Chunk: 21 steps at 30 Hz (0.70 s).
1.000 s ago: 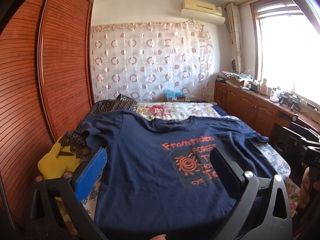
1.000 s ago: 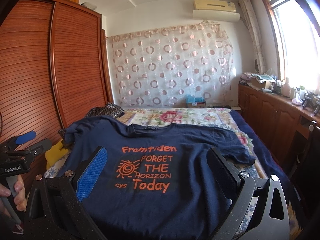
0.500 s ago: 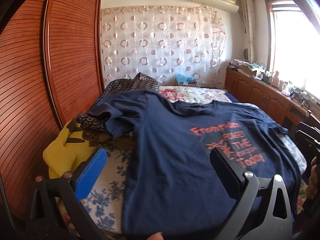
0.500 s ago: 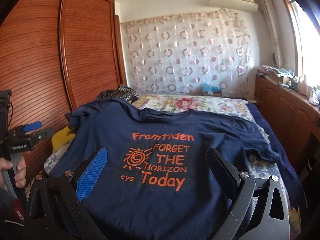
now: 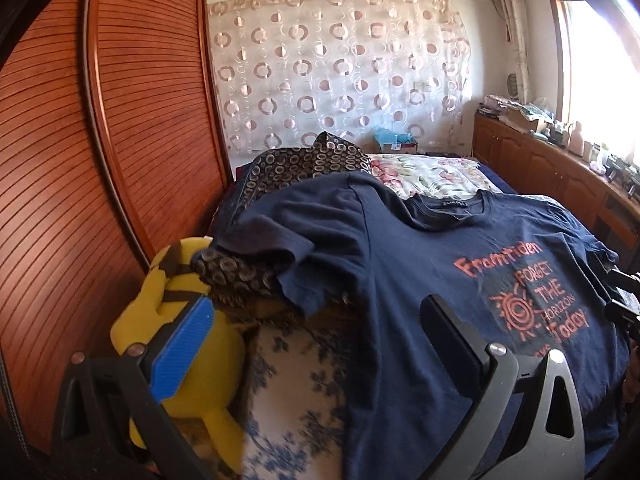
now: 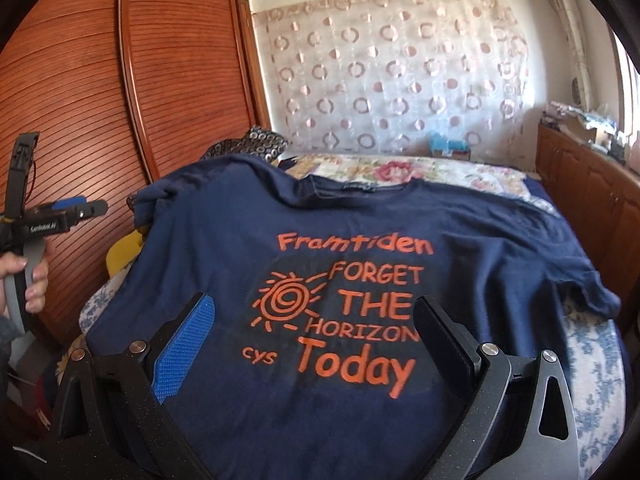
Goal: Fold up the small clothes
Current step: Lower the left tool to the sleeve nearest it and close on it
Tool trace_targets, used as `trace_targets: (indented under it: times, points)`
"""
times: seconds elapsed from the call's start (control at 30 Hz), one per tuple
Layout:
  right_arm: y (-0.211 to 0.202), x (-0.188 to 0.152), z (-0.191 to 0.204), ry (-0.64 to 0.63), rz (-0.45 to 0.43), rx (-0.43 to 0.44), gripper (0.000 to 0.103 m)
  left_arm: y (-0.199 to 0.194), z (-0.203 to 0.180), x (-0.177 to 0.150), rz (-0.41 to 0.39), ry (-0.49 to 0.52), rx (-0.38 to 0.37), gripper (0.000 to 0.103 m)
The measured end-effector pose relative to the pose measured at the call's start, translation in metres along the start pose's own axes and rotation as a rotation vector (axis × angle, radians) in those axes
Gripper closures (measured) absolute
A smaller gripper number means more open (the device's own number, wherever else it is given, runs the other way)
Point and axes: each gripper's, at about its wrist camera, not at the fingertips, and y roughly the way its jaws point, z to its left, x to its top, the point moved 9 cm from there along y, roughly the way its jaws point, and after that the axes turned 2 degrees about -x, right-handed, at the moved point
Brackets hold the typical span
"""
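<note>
Only the right wrist view shows the whole orange print, "Framtiden FORGET THE HORIZON Today", and, far left, a hand [image 6: 34,280] holding the left gripper [image 6: 86,209] by its handle. Only the left wrist view shows a yellow plush toy [image 5: 192,344] and patterned dark fabric [image 5: 304,168] under the shirt's sleeve. A navy T-shirt [image 6: 360,240] lies front up, spread across a bed [image 6: 592,360], collar toward the far wall. The right gripper [image 6: 316,344] hangs above the shirt's lower half, fingers wide apart and empty. In its own view the left gripper [image 5: 316,344] hangs spread and empty over the shirt's left edge and the blue-flowered sheet. Slatted wooden wardrobe doors [image 5: 100,140] stand on the left, a circle-patterned curtain [image 6: 400,80] behind, low wooden cabinets [image 5: 540,164] under a bright window.
</note>
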Motion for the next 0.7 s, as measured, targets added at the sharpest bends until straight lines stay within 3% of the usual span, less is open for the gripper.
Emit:
trace_targets:
  times: [0.23,0.47,0.57,0.63,0.7]
  points:
    - [0.016,0.008,0.011,0.023,0.022,0.072,0.002,0.025,0.021,0.02,0.071,-0.035,-0.05,0.0]
    - [0.026,0.021,0.031,0.011,0.024,0.102,0.002,0.069,0.043,0.024,0.194,-0.169,-0.127,0.007]
    - [0.029,0.023,0.037,-0.002,0.02,0.105,0.002,0.088,0.047,0.017,0.247,-0.222,-0.134,0.029]
    - [0.03,0.022,0.04,0.001,0.022,0.115,0.002,0.097,0.048,0.016,0.262,-0.28,-0.182,0.042]
    - [0.03,0.019,0.042,0.0,0.025,0.119,0.002,0.102,0.051,0.018,0.264,-0.317,-0.207,0.046]
